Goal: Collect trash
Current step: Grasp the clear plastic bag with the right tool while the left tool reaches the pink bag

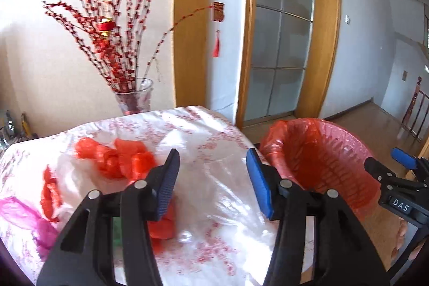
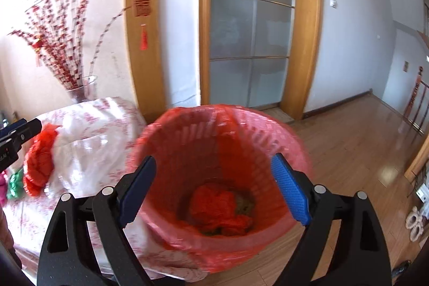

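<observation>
Left wrist view, left to right: a pink plastic scrap (image 1: 18, 216) lies at the near left edge of the counter (image 1: 209, 256), which is covered by a white cloth with a red floral print; a narrow red plastic scrap (image 1: 49, 192) lies just beside it; a larger crumpled red plastic bag (image 1: 118, 157) lies farther back, toward the middle of the counter; a glass vase (image 1: 134, 95) of red-bud branches stands at the far edge of the counter, against the wall; the left gripper (image 1: 213, 182) hangs above the counter with its jaws apart and nothing between them; another red scrap (image 1: 163, 227) shows beneath its left finger; crinkled clear plastic film (image 1: 228, 205) lies under the gap; the bin (image 1: 321, 160), lined with a red bag, stands just beside the right edge of the counter; the right gripper (image 1: 386, 165) shows at the right border, near the bin rim.

Right wrist view, left to right: the tip of the left gripper (image 2: 20, 134) shows at the left border; a green scrap (image 2: 14, 184) and the red plastic bag (image 2: 39, 162) lie on the counter (image 2: 112, 111); the right gripper (image 2: 214, 188) hangs above the open bin (image 2: 187, 133), jaws apart, holding nothing; red crumpled trash (image 2: 219, 208) lies at the bottom of the bin; wooden floor (image 2: 348, 130) extends to the right.
</observation>
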`<act>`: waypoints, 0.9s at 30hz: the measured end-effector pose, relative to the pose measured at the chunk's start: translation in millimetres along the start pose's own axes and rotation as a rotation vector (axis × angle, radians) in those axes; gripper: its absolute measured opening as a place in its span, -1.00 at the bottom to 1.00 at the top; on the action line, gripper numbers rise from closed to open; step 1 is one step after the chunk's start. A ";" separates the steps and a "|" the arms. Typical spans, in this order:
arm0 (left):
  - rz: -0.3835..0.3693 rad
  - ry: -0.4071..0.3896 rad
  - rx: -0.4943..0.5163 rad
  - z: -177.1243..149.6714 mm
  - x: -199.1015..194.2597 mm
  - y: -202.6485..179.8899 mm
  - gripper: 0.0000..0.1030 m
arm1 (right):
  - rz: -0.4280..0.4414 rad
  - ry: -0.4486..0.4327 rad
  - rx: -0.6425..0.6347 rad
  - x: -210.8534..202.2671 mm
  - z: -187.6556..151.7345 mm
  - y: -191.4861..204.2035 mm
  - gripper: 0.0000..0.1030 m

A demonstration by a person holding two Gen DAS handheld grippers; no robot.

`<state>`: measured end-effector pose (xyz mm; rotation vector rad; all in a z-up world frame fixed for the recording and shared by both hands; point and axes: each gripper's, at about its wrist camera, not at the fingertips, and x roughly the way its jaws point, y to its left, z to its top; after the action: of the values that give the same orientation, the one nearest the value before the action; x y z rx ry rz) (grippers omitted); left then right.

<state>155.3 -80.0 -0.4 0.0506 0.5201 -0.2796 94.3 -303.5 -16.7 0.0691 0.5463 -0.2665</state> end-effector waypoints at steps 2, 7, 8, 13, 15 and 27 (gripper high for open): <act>0.059 -0.008 -0.020 -3.7 -11.8 21.9 0.07 | 0.054 0.010 -0.020 0.8 -1.5 20.0 0.69; 0.200 -0.016 -0.069 -15.3 -37.6 70.6 0.12 | 0.185 0.068 -0.052 13.0 -8.0 70.5 0.46; 0.223 -0.019 -0.076 -17.1 -42.4 78.7 0.12 | 0.206 0.080 -0.062 13.7 -11.3 79.8 0.37; 0.300 -0.025 -0.120 -25.1 -62.1 115.3 0.13 | 0.269 0.137 -0.138 21.7 -27.5 125.4 0.31; 0.320 -0.026 -0.134 -28.3 -68.0 126.0 0.13 | 0.266 0.162 -0.158 27.1 -33.4 135.4 0.31; 0.386 -0.005 -0.204 -47.6 -88.7 163.4 0.19 | 0.238 0.257 -0.152 48.3 -47.8 141.8 -0.24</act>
<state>103.8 104.9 -1.4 -0.0479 0.5205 0.1503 147.9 -171.6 -83.5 0.0206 0.8052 0.0179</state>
